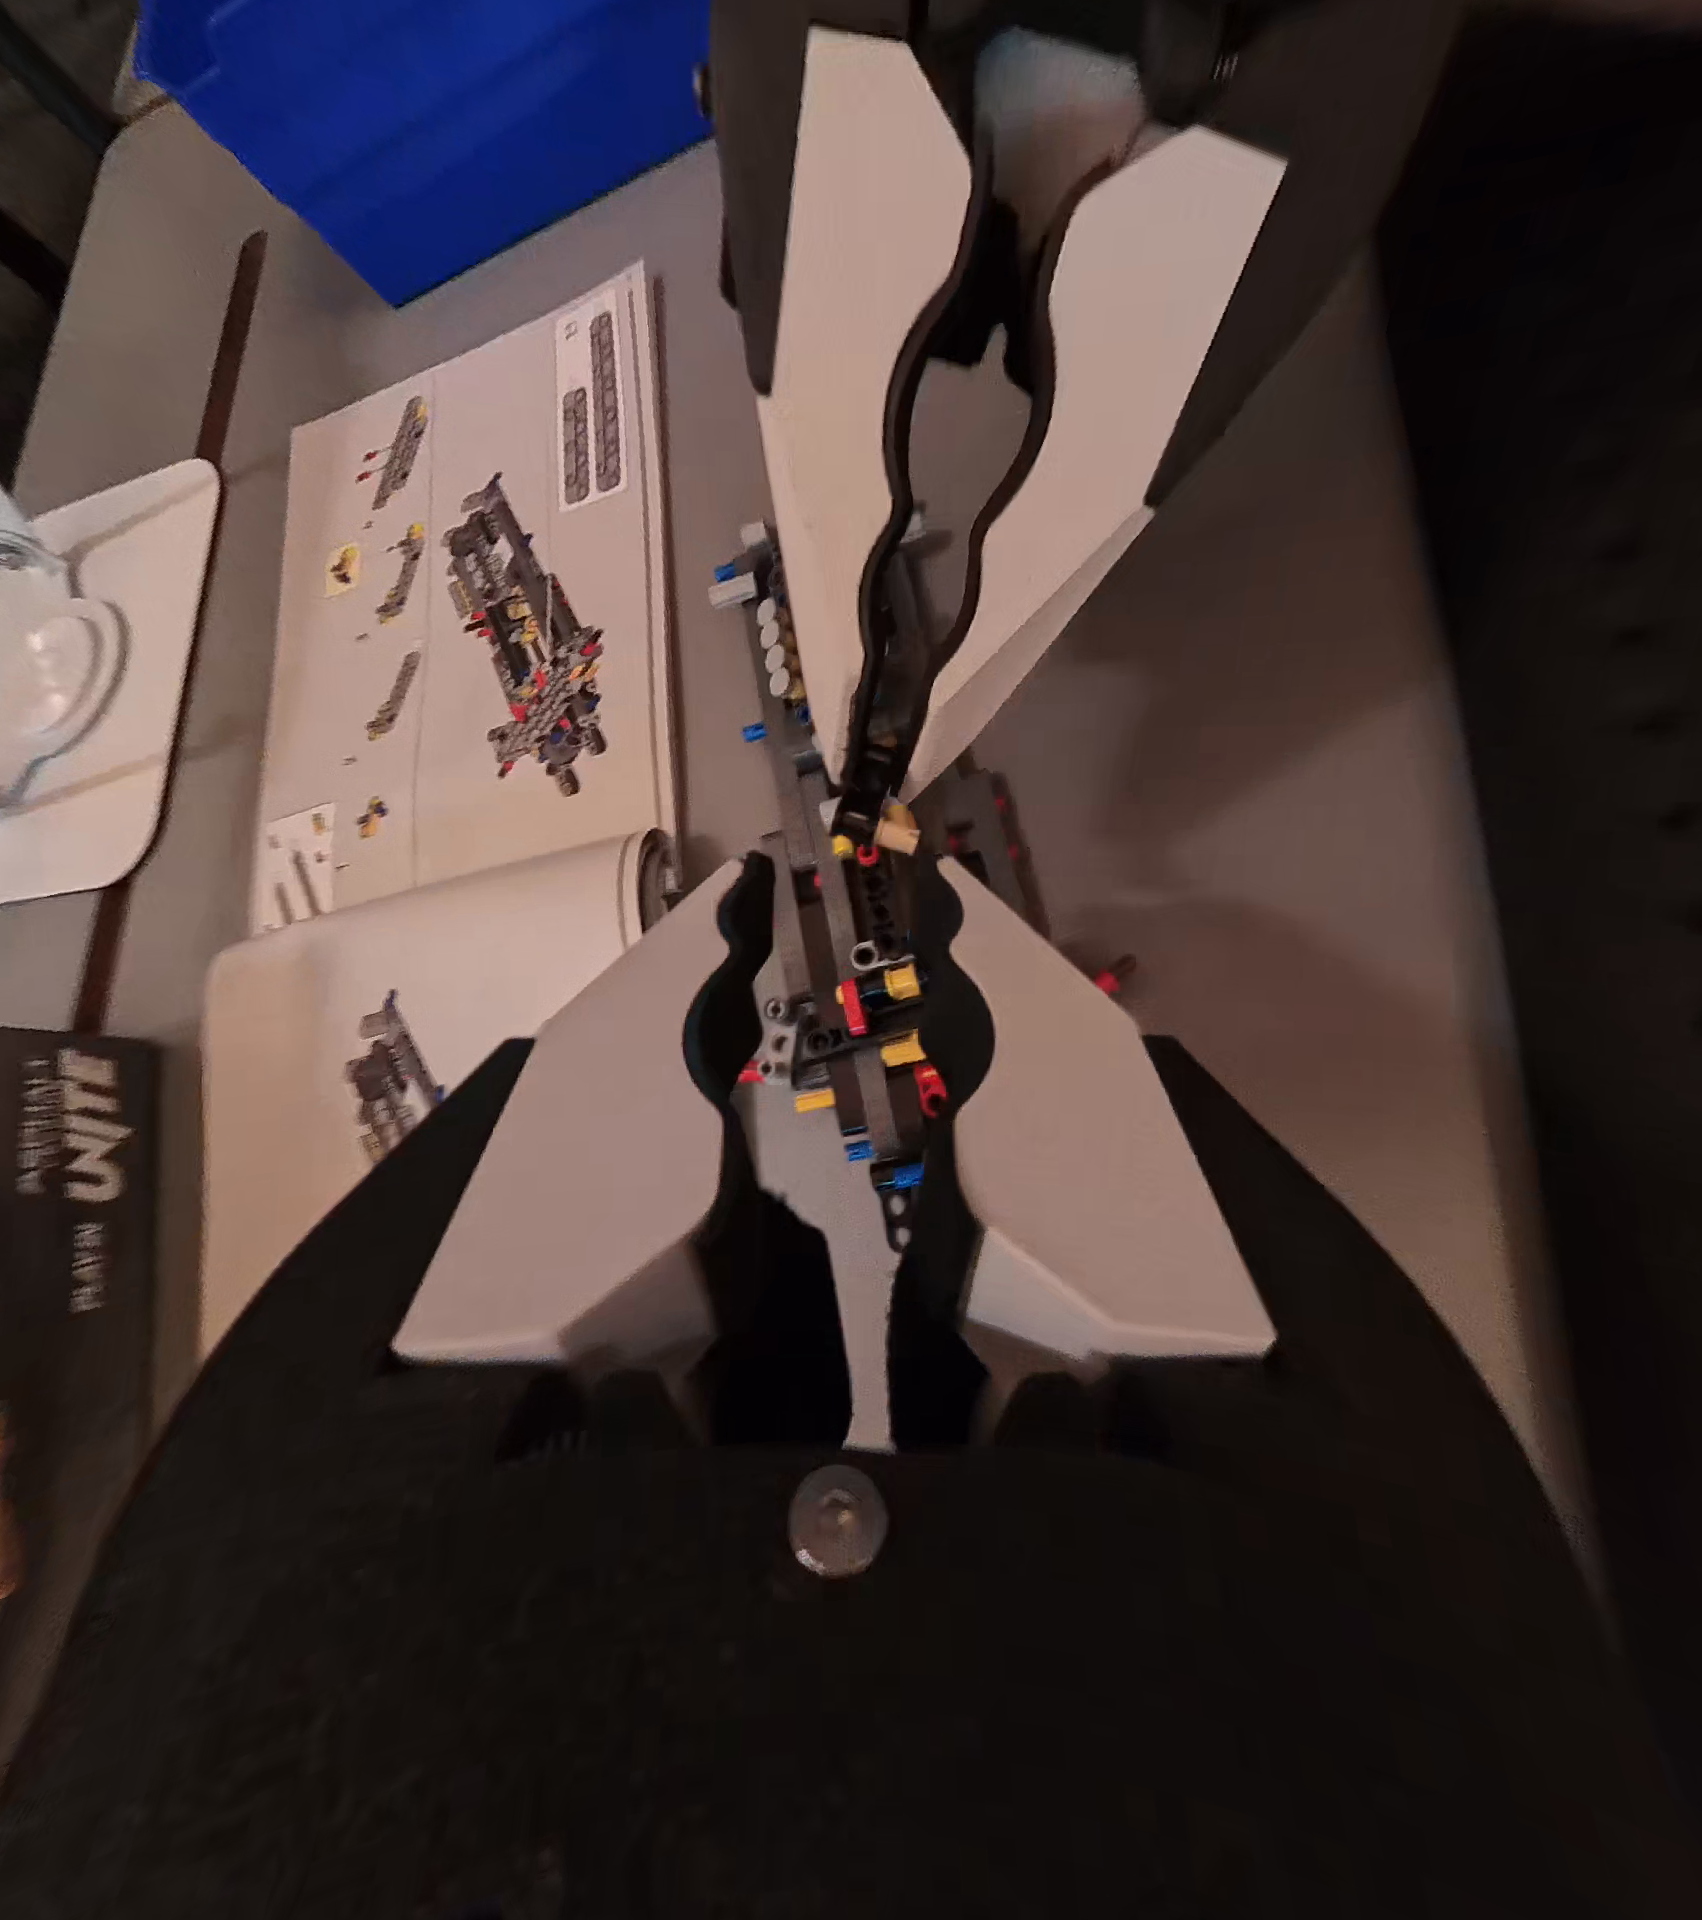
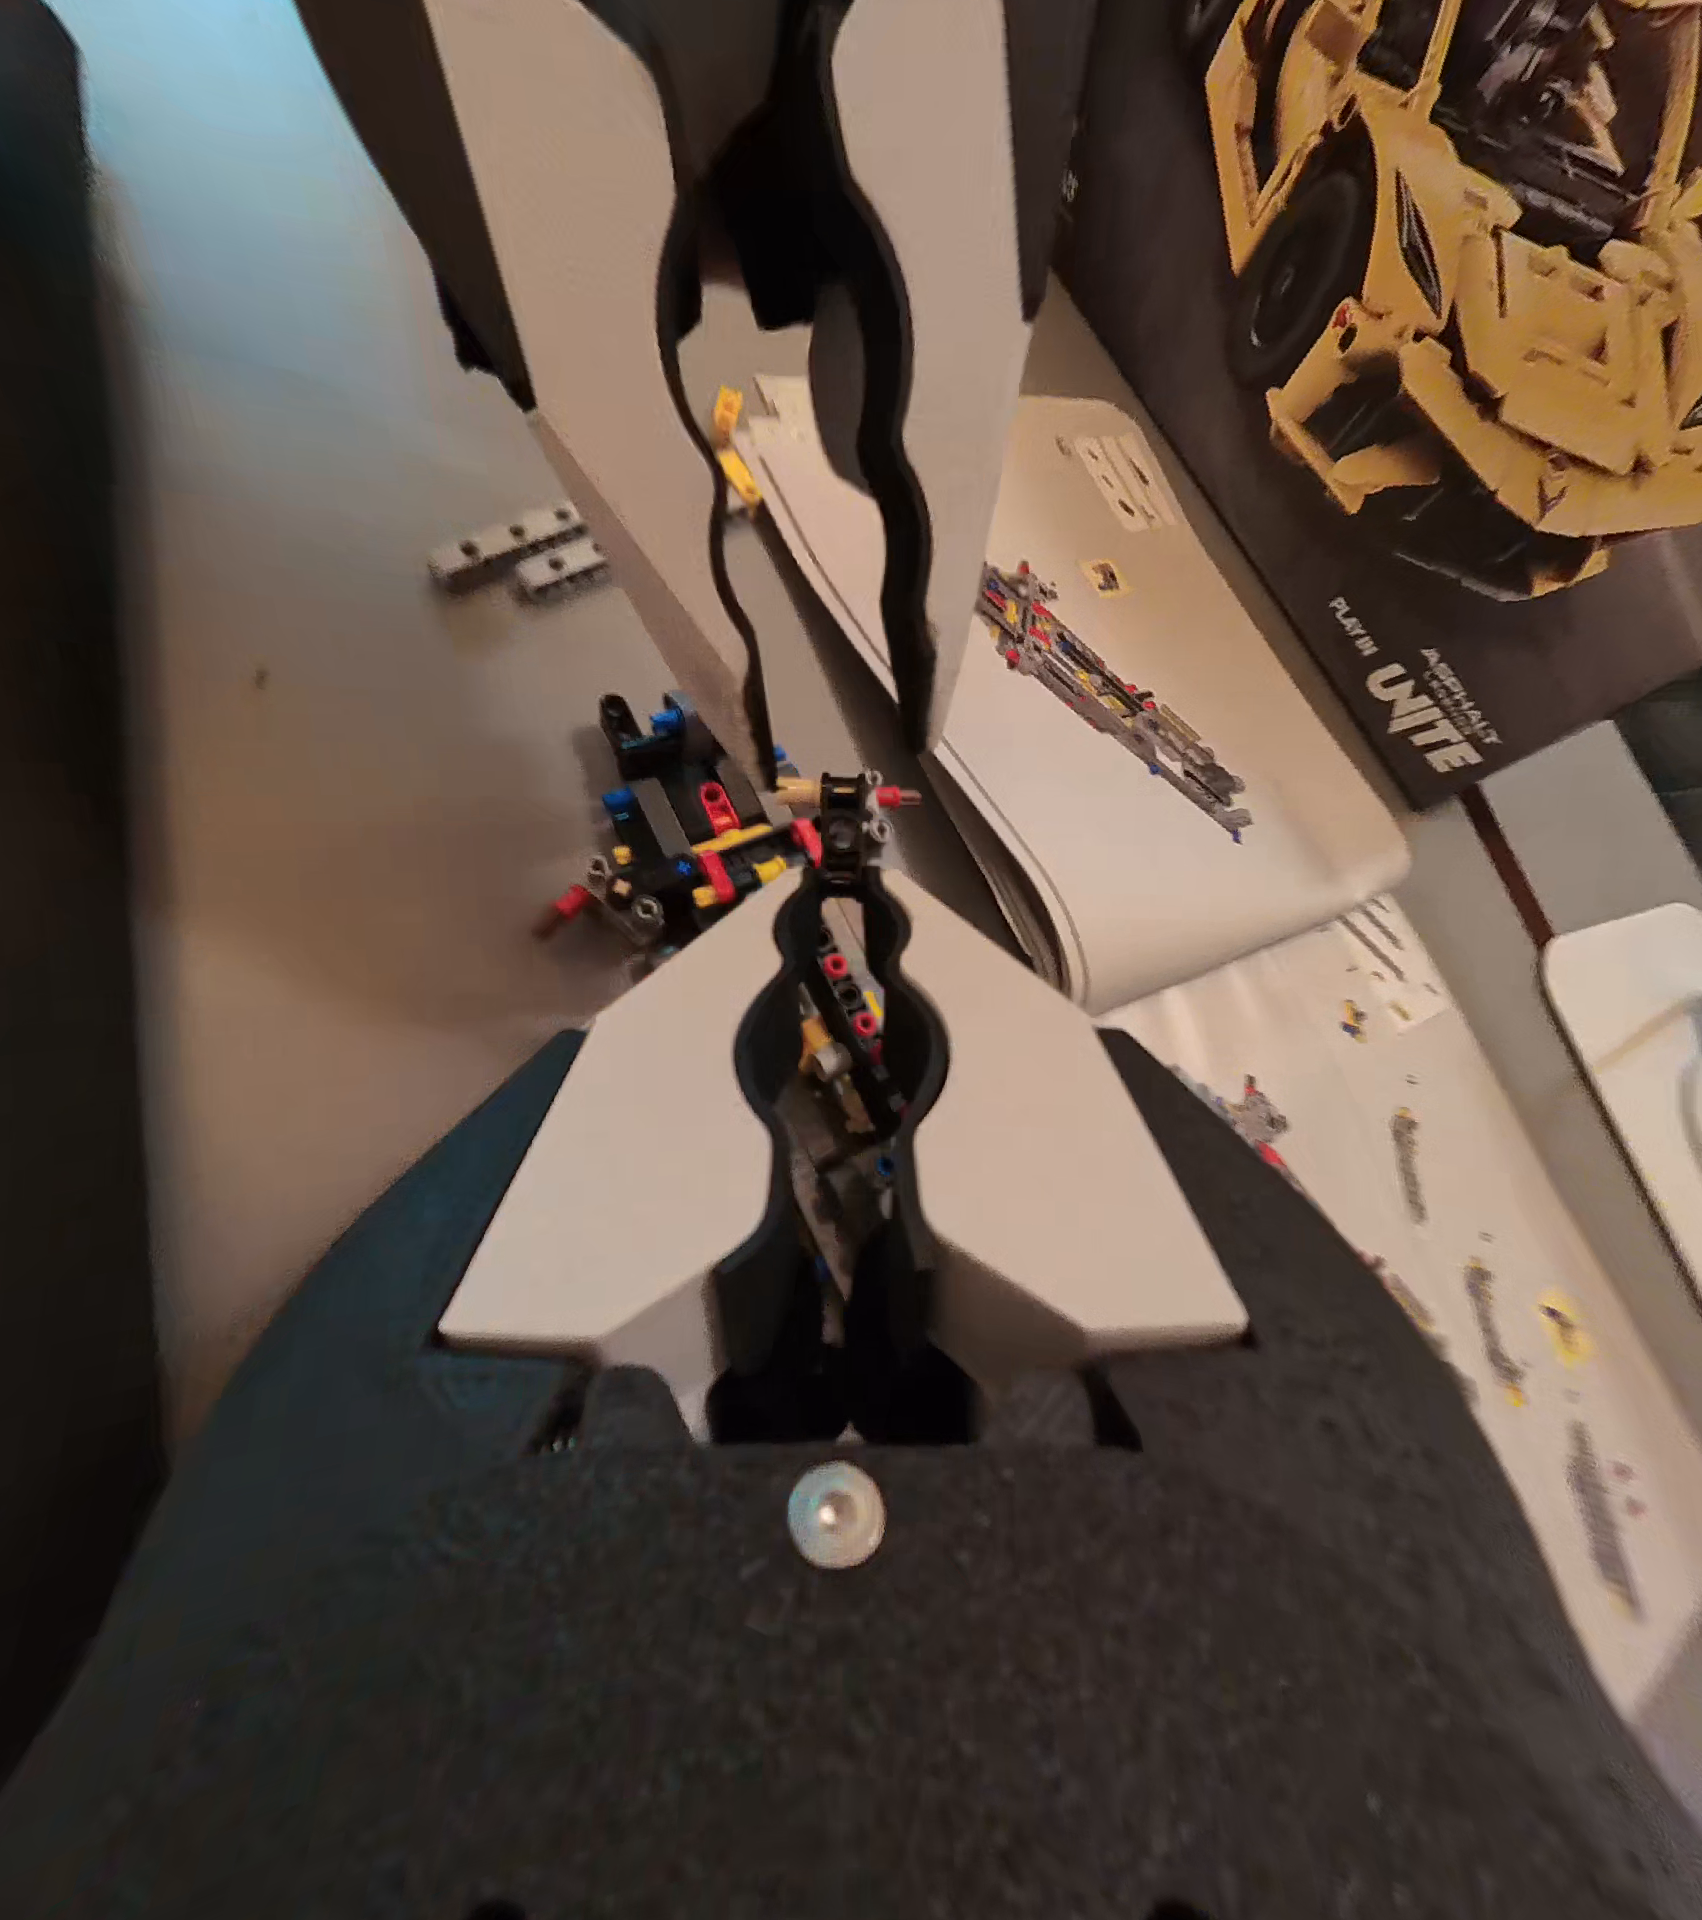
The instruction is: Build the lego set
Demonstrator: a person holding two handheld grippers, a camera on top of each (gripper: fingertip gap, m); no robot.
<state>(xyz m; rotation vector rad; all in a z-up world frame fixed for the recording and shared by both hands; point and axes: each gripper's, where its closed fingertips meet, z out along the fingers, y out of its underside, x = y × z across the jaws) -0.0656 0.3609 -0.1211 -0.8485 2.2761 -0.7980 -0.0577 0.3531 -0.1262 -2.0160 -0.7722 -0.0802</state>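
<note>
A long, partly built lego chassis (image 1: 852,997) of grey and black beams with red, yellow and blue pins lies on the grey table (image 1: 1221,790). My left gripper (image 1: 847,873) straddles it, with its pads against both sides. My right gripper (image 1: 873,805) comes in from the far side, shut on a small black lego connector next to a tan pin (image 1: 899,831). In the right wrist view, my right gripper (image 2: 842,883) holds the black connector (image 2: 842,821) at the chassis (image 2: 691,831). The left gripper (image 2: 842,753) reaches in from above.
An open instruction booklet (image 1: 473,665) lies left of the chassis. A blue bin (image 1: 431,125) stands behind it. A white tray (image 1: 68,675) holds clear plastic. The set's box (image 2: 1449,364) is nearby. Loose grey beams (image 2: 514,556) and yellow pieces (image 2: 733,436) lie on the table.
</note>
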